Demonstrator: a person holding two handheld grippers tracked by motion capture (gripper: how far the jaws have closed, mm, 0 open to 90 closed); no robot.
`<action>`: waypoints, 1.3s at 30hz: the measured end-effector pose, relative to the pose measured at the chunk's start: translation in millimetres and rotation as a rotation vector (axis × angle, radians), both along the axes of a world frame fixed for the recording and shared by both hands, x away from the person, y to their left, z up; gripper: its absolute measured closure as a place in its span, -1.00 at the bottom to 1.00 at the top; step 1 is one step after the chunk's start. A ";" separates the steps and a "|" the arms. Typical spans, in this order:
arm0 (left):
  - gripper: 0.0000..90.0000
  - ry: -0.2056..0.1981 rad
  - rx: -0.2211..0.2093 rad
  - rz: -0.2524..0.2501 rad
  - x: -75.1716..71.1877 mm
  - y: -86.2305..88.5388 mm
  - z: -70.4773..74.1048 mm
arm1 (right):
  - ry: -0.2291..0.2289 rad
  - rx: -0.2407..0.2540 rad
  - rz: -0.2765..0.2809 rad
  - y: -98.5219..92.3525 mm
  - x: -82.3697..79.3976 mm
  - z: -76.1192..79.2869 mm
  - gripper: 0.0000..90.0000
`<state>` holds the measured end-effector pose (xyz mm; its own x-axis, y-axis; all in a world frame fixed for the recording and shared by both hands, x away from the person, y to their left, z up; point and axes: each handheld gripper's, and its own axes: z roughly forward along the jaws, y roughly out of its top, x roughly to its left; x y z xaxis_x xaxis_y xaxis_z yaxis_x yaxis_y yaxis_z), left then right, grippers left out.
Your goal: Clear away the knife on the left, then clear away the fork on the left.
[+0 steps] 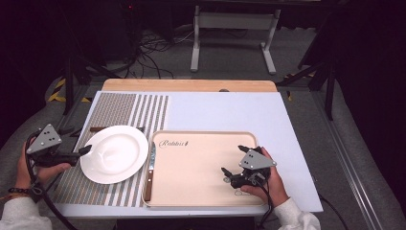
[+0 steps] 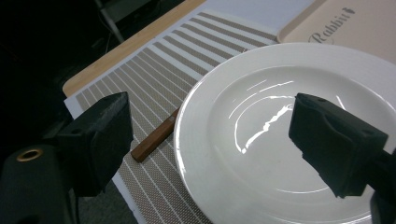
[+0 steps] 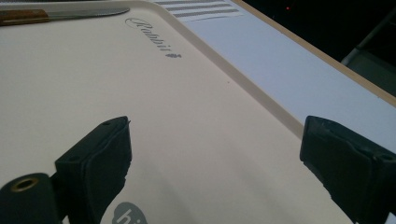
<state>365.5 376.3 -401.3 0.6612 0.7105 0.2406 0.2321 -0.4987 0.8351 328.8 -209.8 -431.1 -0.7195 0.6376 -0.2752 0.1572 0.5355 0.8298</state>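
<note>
one white plate (image 1: 114, 154), one tray (image 1: 201, 199), two knives; both claws gape, holding nothing.

The high view looks forward and down on the whole table (image 1: 230, 108). The left gripper view sits close over the white plate (image 2: 280, 135), which the high view also shows. The right gripper view looks low across the beige tray (image 3: 140, 93), shared with both other views.

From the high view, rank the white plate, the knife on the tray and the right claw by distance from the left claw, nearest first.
1. white plate: on the striped placemat, its rim right at the left claw.
2. knife: along the tray's left edge, just past the plate.
3. right claw: farthest, over the tray's right part.
</note>
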 end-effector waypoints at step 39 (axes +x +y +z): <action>-0.39 0.446 0.444 -0.041 147.0 -4.4 -28.4 | 0.036 -0.011 -0.081 -20.0 -4.1 -8.2 -0.73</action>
